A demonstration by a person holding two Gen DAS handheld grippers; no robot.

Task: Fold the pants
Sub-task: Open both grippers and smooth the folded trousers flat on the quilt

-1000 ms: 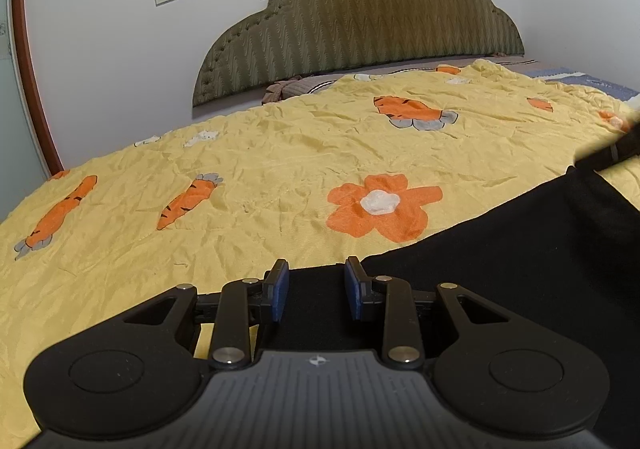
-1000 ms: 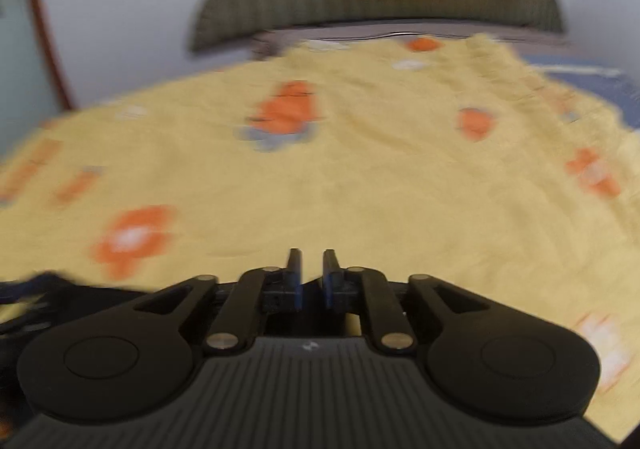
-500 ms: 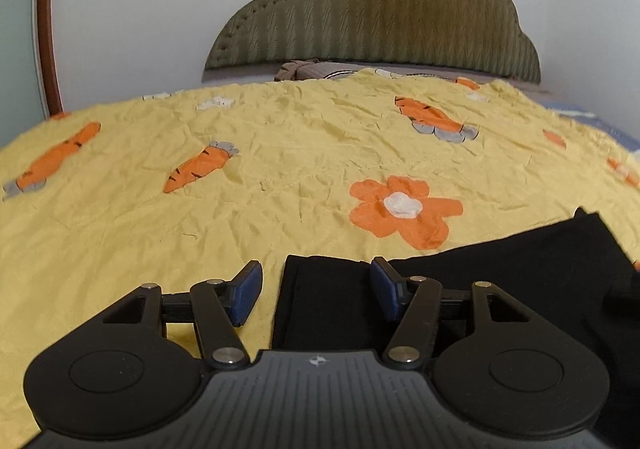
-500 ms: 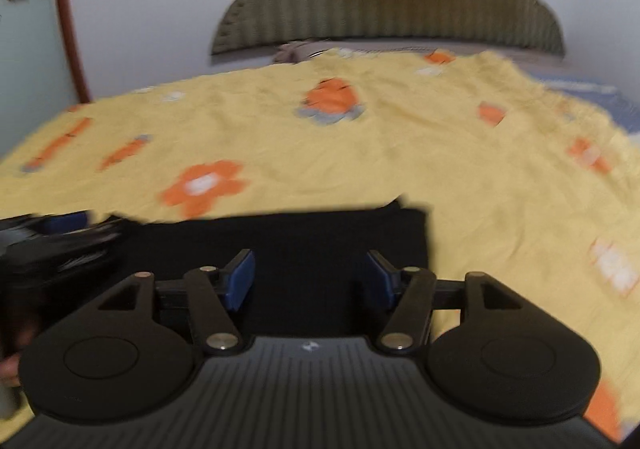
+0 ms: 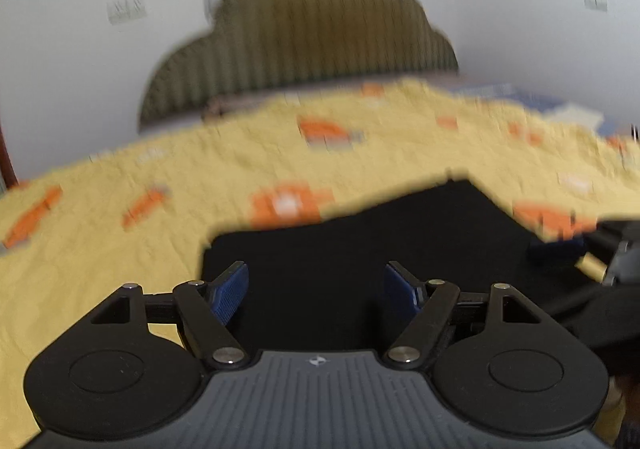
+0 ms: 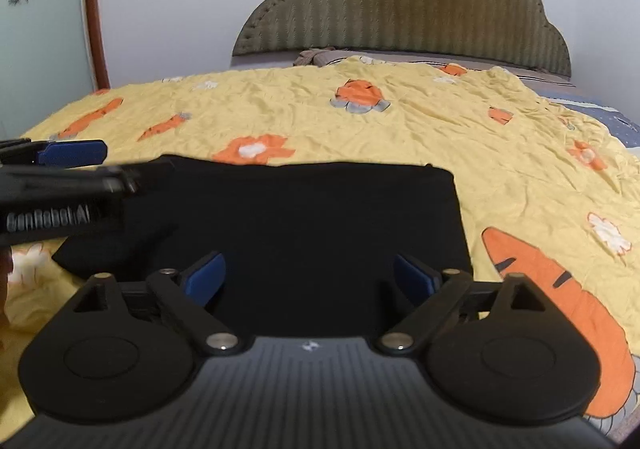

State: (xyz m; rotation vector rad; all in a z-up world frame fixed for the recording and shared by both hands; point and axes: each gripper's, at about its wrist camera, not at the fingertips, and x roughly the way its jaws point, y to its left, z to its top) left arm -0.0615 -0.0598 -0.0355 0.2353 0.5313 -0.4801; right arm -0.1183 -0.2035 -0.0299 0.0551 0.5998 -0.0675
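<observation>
The pants [image 6: 296, 233] are plain black, no pattern showing at all. The bedspread [image 6: 400, 121] under them is yellow with orange carrots, orange flowers with white centres, and small white blossoms. Far back, the headboard [image 6: 404, 9] is olive green with vertical ribbing. Both grippers are black with blue pads [image 6: 204, 275], same on the left gripper [image 5: 318, 291]. The wall [image 6: 172, 9] is white, and a reddish-brown frame [image 6: 96, 9] runs along the left.
</observation>
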